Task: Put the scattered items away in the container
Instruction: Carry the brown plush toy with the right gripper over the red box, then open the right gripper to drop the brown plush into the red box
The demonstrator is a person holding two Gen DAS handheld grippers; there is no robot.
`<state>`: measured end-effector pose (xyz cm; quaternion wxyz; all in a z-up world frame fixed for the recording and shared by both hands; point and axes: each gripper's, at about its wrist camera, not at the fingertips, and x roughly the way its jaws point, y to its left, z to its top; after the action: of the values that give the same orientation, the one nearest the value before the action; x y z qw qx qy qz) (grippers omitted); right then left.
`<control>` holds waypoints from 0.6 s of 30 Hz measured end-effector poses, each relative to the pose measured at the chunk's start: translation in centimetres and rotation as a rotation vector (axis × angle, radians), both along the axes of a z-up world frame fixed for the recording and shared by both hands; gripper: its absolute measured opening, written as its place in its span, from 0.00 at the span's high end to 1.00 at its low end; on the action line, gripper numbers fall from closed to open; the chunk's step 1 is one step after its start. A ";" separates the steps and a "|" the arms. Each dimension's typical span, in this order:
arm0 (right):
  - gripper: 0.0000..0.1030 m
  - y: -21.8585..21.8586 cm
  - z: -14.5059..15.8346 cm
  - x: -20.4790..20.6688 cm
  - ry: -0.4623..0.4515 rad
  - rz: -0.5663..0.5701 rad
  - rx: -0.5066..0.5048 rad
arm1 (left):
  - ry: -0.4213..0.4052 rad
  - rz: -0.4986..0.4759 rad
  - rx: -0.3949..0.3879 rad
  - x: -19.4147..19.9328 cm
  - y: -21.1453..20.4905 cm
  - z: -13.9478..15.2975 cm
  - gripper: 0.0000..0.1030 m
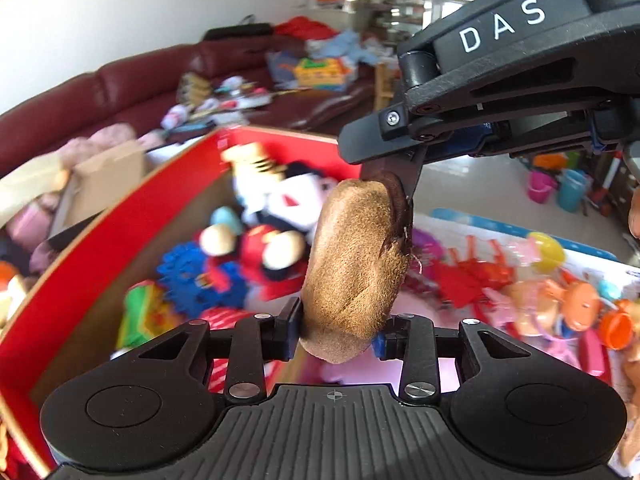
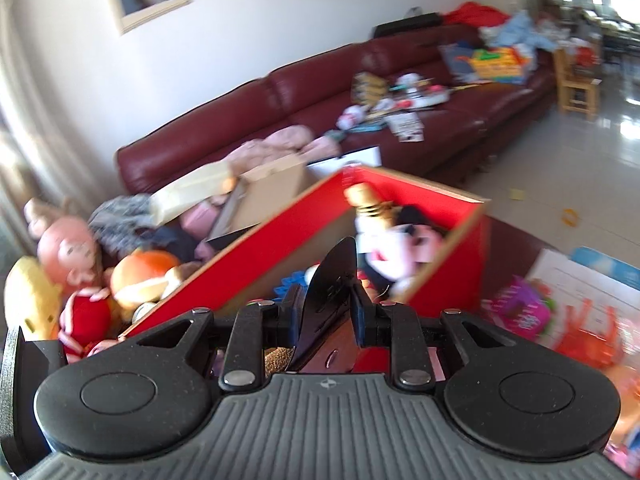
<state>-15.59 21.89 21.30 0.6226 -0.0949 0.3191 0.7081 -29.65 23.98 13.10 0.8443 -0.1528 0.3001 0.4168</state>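
My left gripper (image 1: 340, 328) jaws clamped on brown plush toy (image 1: 354, 268); my right gripper (image 2: 326, 312) jaws pinching its dark flap (image 2: 330, 292), above red box (image 1: 100, 232).

Box (image 1: 120, 216): ahead of both claws, with stuffed toys (image 1: 280, 216) and a gear toy (image 1: 192, 276) inside.
Plush piece (image 1: 352, 264): between the left claw (image 1: 340, 332) fingers, with the right claw (image 1: 400, 176) touching its far end.
Sofa (image 2: 280, 112): behind the box.
Doll pile (image 2: 68, 276): left of the box.
Loose toys (image 1: 540, 288): right of the box.
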 end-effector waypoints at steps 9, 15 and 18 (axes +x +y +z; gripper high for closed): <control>0.66 6.2 -0.9 -6.9 0.045 0.202 -0.056 | 0.007 0.215 -0.064 -6.8 3.2 0.4 0.57; 0.24 5.7 0.0 -6.5 0.044 0.168 -0.013 | -0.029 0.343 -0.103 -8.6 4.7 0.1 0.11; 0.21 5.3 -0.4 -5.8 0.036 0.143 -0.024 | -0.014 0.352 -0.092 -8.5 5.1 0.1 0.11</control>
<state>-21.40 27.17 20.95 0.5634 -0.1121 0.3313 0.7485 -38.14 29.04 13.17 0.7526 -0.2443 0.2813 0.5429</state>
